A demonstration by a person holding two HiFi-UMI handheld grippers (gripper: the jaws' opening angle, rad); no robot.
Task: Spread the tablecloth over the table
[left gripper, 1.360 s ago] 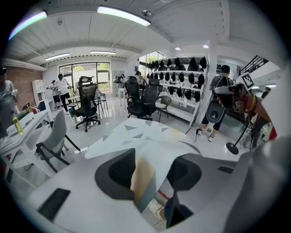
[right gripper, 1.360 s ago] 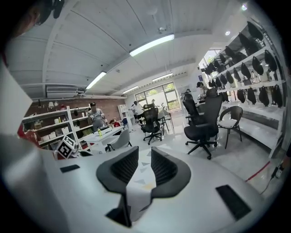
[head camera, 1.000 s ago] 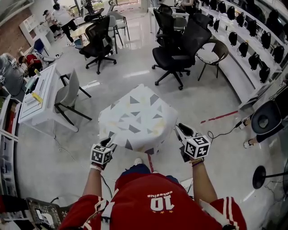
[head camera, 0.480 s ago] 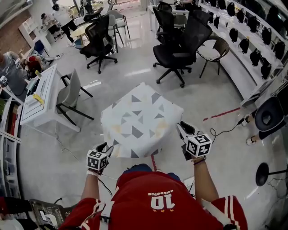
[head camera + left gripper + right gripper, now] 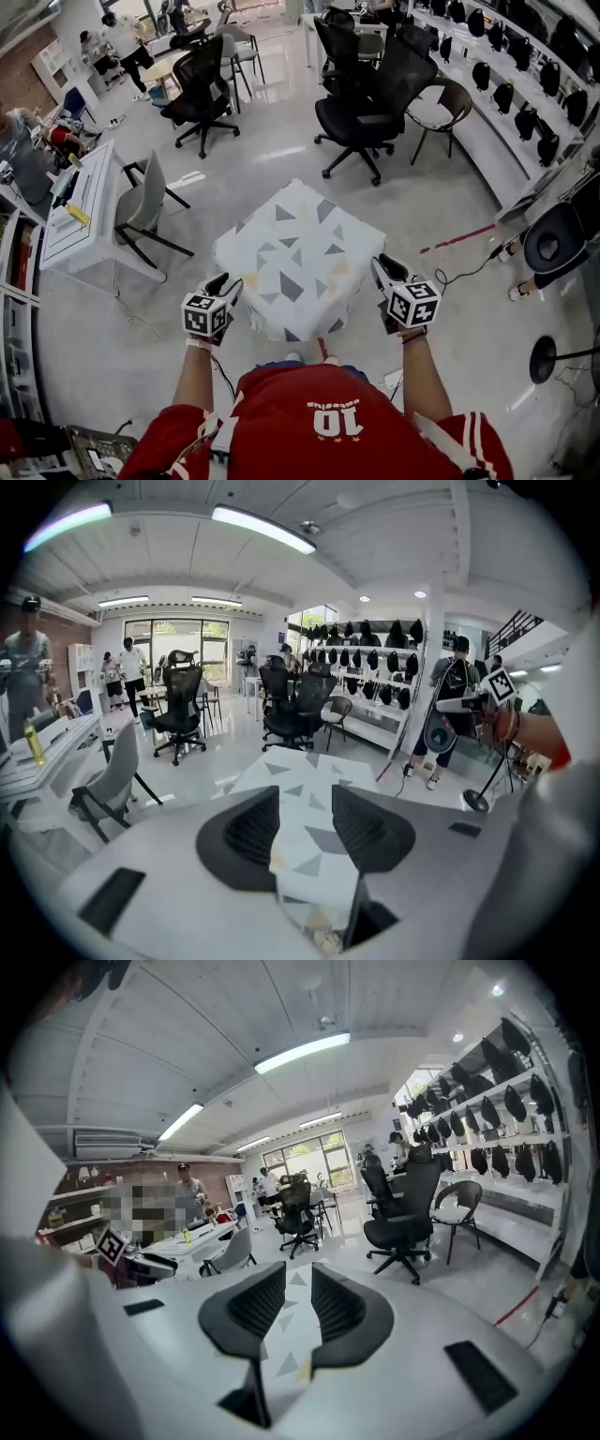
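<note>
1. Currently my left gripper has its jaws pinched on the tablecloth at the near-left edge.
2. My right gripper clamps the near-right edge, jaws narrow.
3. Between them the cloth lies spread, its sides hanging.

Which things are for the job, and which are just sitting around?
For the job: tablecloth, left gripper and right gripper, both with jaws closed on it.
Just around: black office chairs, grey chair, white desk.
</note>
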